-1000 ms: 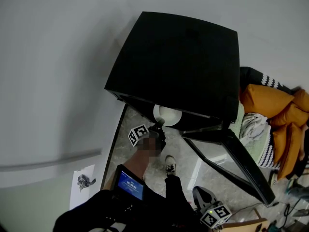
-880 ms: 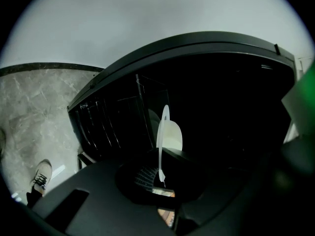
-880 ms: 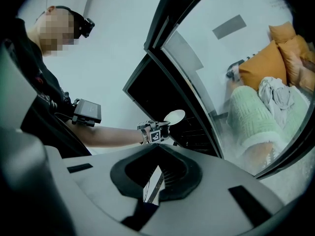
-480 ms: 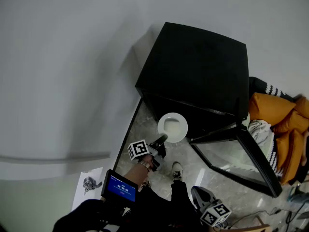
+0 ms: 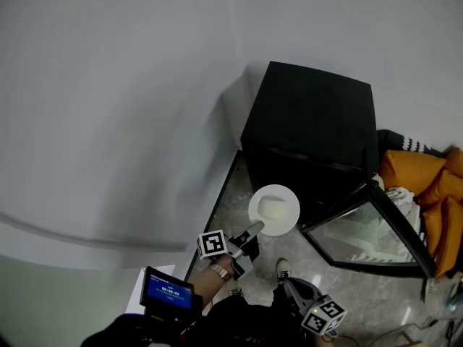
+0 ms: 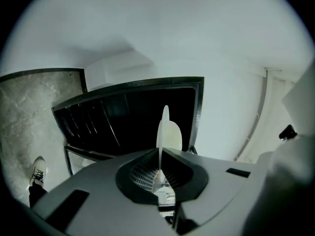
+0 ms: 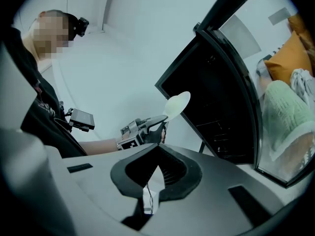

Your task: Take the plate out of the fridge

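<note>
Clutter fills the 3 o'clock side of the head view: orange cushions [image 5: 428, 188] piled against the wall, just past the fridge door [image 5: 359, 234]. The door is swung wide and its glass panel stretches out towards 4 o'clock from the black fridge [image 5: 311, 125]. The fridge stands at about 1 o'clock with its dark opening facing the person. A shoe [image 5: 283, 270] rests on the marble floor [image 5: 235, 194] at 6 o'clock, between the two grippers. A small lit screen [image 5: 162, 293] shows at 7 o'clock.

The plate [image 5: 274, 210] is white and round, so it has no long axis. It hangs in the air in front of the fridge opening, above the floor, with the open door at its 3 o'clock. Its face is turned up to the head camera, and a pale patch shows in its middle.

The left gripper [image 5: 249, 235] is clamped on the plate's rim at the plate's 7 o'clock edge. Its body runs back towards 7 o'clock and its jaws point towards 1 o'clock, at the fridge. In the left gripper view the plate appears edge-on as a thin blade pinched between the jaws.

The right gripper [image 7: 158, 149] is low at 5 o'clock in the head view, well apart from the plate. Its jaws are together with nothing between them.
</note>
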The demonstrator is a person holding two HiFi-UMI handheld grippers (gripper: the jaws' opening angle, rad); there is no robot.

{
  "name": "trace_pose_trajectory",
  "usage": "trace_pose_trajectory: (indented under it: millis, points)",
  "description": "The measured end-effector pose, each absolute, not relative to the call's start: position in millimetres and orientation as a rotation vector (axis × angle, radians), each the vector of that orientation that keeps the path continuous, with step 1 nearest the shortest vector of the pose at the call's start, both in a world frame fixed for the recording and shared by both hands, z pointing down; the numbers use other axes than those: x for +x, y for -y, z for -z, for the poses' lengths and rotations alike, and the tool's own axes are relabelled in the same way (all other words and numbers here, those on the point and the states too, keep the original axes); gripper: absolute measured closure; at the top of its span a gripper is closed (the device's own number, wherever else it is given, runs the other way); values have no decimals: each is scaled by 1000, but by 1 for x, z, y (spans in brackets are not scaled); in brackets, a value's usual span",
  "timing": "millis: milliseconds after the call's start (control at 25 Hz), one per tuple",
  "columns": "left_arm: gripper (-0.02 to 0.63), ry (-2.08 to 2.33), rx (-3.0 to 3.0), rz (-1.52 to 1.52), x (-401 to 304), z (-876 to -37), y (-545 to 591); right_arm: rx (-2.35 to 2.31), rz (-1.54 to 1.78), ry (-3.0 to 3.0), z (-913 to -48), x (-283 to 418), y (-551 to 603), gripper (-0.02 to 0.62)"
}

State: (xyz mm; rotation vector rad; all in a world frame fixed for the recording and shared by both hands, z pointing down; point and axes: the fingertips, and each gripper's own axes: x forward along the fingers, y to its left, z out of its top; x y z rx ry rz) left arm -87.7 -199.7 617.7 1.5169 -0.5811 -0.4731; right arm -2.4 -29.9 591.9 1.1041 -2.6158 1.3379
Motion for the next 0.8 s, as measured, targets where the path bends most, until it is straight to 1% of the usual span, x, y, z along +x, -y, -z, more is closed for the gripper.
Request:
trace_pose_trajectory:
  millis: [160, 360, 600, 800]
  points:
    - [591, 566, 1522, 484, -103, -574, 187, 1081, -1306, 2667, -581, -27, 26, 592]
    - [589, 574, 1534, 451, -118, -521, 186, 1123, -1320, 2704, -573, -40, 23, 592]
    - [590, 494, 1639, 493, -107, -450, 221, 1152, -1296, 2739, -571, -40, 35, 592]
    - [589, 484, 1701, 499, -92, -419, 252, 1173, -1241, 2763, -557, -32, 42, 592]
